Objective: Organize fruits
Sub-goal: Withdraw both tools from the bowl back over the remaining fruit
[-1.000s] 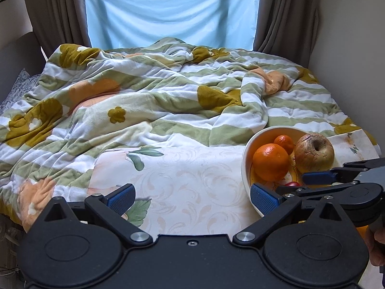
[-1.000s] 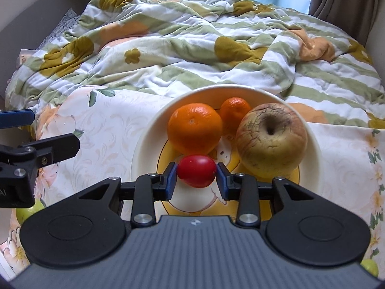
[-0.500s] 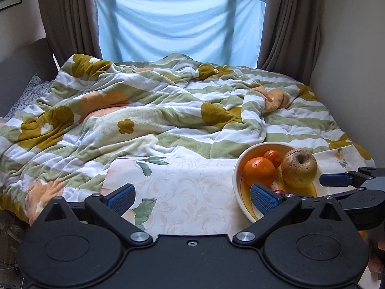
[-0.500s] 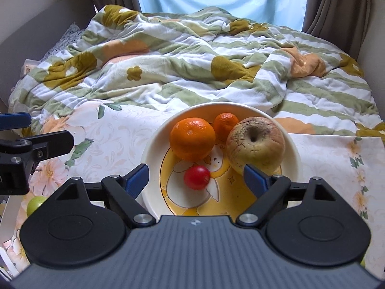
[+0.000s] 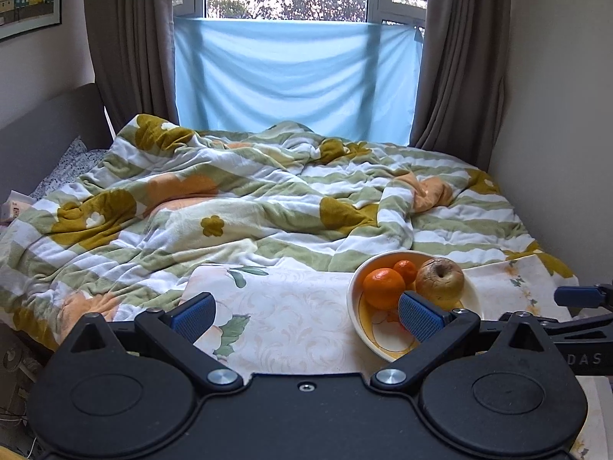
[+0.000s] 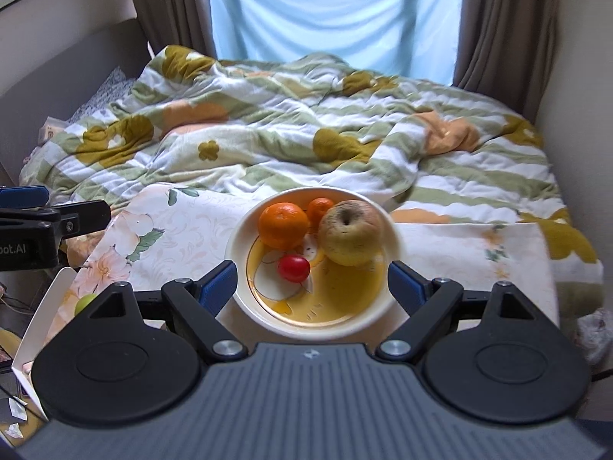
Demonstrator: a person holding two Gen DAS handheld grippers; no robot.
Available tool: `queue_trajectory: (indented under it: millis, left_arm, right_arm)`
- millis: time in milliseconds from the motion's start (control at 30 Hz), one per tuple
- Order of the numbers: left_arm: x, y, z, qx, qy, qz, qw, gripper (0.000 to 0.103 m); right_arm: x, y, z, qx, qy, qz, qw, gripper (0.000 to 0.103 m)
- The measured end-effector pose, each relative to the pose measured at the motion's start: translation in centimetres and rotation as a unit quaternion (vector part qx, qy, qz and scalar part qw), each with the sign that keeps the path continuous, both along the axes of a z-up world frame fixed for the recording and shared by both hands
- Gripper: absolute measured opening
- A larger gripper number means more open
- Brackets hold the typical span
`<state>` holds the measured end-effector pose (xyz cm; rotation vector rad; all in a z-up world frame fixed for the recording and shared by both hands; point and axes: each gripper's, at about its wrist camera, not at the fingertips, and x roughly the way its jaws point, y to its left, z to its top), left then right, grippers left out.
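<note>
A white bowl (image 6: 387,299) with a yellow inside sits on a floral cloth on the bed. It holds a large orange (image 6: 283,225), a small orange (image 6: 321,209), a wrinkled yellow-brown apple (image 6: 350,232) and a small red fruit (image 6: 294,268). My right gripper (image 6: 312,287) is open and empty, drawn back above the bowl's near rim. My left gripper (image 5: 304,314) is open and empty, to the left of the bowl (image 5: 354,306). The oranges (image 5: 383,287) and apple (image 5: 440,278) also show in the left wrist view. A green fruit (image 6: 85,303) lies low at the left, off the cloth.
A rumpled striped flower blanket (image 6: 291,130) covers the bed behind the floral cloth (image 6: 172,237). A white box edge (image 6: 42,318) stands at the lower left. A wall (image 5: 555,115) runs along the right, curtains and a window at the back.
My right gripper opened and let go of the small red fruit, which now lies in the bowl. Both grippers drew back and up from the bowl.
</note>
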<state>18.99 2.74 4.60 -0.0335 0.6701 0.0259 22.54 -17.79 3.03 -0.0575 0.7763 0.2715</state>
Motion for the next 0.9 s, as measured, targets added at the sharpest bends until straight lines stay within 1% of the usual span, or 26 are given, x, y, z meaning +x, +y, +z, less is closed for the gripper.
queue_trajectory:
  millis: [333, 567, 733, 900]
  left_arm:
    - [-5.6, -2.9, 1.8, 0.000, -0.029, -0.012, 0.9995, 0.103]
    - [-8.3, -6.0, 1.5, 0.010, -0.028, -0.028, 0.9992, 0.103]
    - [-8.9, -8.4, -0.4, 0.017, -0.012, -0.061, 0.9979, 0.103]
    - [-8.4, -10.4, -3.2, 0.022, 0.015, -0.101, 0.9946, 0.103]
  right_arm:
    - [-7.6, -4.0, 2.9, 0.007, -0.035, -0.028, 0.999, 0.101]
    - [-12.0, -7.3, 3.9, 0.010, -0.051, -0.039, 0.998, 0.101]
    - [-13.8, -9.9, 2.8, 0.005, -0.043, -0.062, 0.997, 0.101]
    - [-14.7, -12.4, 0.2, -0.009, -0.020, -0.091, 0.996, 0.101]
